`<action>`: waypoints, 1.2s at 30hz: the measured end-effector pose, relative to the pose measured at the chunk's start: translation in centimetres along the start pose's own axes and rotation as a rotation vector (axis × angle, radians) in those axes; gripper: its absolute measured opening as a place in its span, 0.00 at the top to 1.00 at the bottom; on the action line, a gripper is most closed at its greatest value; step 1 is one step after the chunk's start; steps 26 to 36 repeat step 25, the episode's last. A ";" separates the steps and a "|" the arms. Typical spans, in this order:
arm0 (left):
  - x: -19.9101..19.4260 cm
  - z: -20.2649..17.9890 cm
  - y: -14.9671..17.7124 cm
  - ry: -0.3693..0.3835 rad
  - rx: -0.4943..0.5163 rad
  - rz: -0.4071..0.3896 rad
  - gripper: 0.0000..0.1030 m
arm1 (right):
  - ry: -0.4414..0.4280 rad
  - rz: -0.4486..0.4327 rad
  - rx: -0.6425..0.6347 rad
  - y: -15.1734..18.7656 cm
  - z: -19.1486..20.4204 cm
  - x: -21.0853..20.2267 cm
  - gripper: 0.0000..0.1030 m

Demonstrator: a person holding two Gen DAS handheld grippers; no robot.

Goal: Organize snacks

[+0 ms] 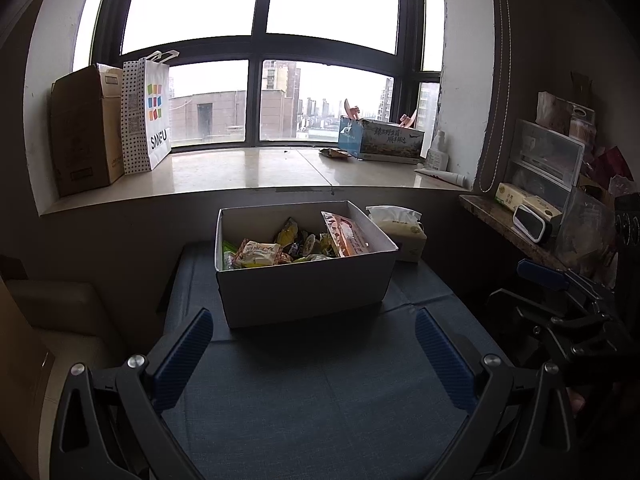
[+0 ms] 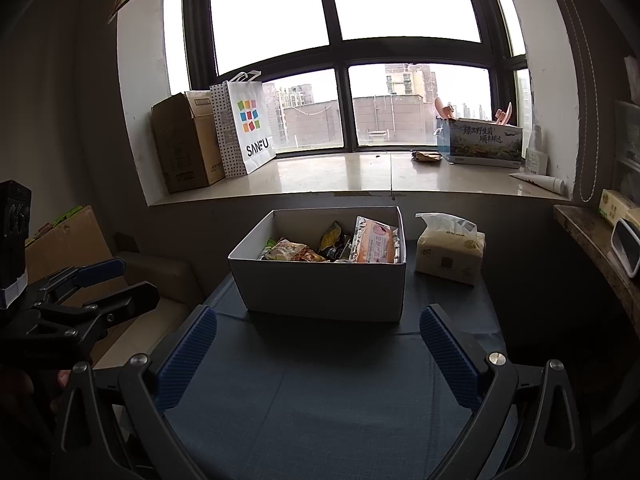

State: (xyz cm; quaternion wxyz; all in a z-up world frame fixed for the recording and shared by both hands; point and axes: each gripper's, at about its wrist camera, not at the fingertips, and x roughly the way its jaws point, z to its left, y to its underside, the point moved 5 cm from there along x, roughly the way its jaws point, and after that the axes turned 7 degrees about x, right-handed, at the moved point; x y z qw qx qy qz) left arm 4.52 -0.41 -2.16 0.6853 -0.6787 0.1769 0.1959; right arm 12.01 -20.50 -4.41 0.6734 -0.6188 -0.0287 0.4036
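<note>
Nearest, both tools hang low over the blue cloth-covered table [image 1: 320,400]. The left gripper [image 1: 314,344] fills the bottom of its own view with its blue pads spread wide and nothing between them; the right gripper [image 2: 318,342] is released just the same, empty.

Beyond them, at mid-frame in both views, sits the white cardboard box [image 1: 304,292], and the snacks [image 1: 280,250] already lie inside it: a yellowish packet [image 1: 258,254] toward the left, small dark and yellow wrappers in the middle, and a large orange-pink pouch [image 2: 376,245] leaning upright against the right wall. A tissue pack [image 2: 450,250] stands just beside the box on its right, apart from it.

Farther back, on the windowsill, one more wrapper [image 2: 427,156] lies near a printed carton [image 2: 482,142]; a shopping bag [image 2: 248,128] stands at upper left.

With the table bare and the box full, this would suit either a finished tidy-up or a heap waiting to be sorted. Any reach into the box should come from above, clear of the thin walls, and pinch crinkly packets by an edge, since they would likely slip or crush.
</note>
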 end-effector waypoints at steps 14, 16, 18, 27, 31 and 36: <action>0.1 -0.1 0.2 0.005 0.005 0.004 0.00 | 0.004 0.006 0.002 0.2 0.0 0.2 0.00; 0.2 -0.1 0.2 0.005 0.006 0.004 0.00 | 0.004 0.007 0.001 0.2 -0.1 0.1 0.00; 0.2 -0.1 0.2 -0.001 0.010 0.006 0.00 | 0.004 0.006 0.000 0.2 -0.1 0.1 0.00; 0.1 -0.4 0.3 0.012 0.017 0.000 0.00 | 0.004 0.008 0.002 0.2 -0.1 0.2 0.00; 0.1 -0.4 0.3 0.012 0.017 0.000 0.00 | 0.004 0.008 0.002 0.2 -0.1 0.2 0.00; 0.1 -0.4 0.3 0.012 0.017 0.000 0.00 | 0.004 0.008 0.002 0.2 -0.1 0.2 0.00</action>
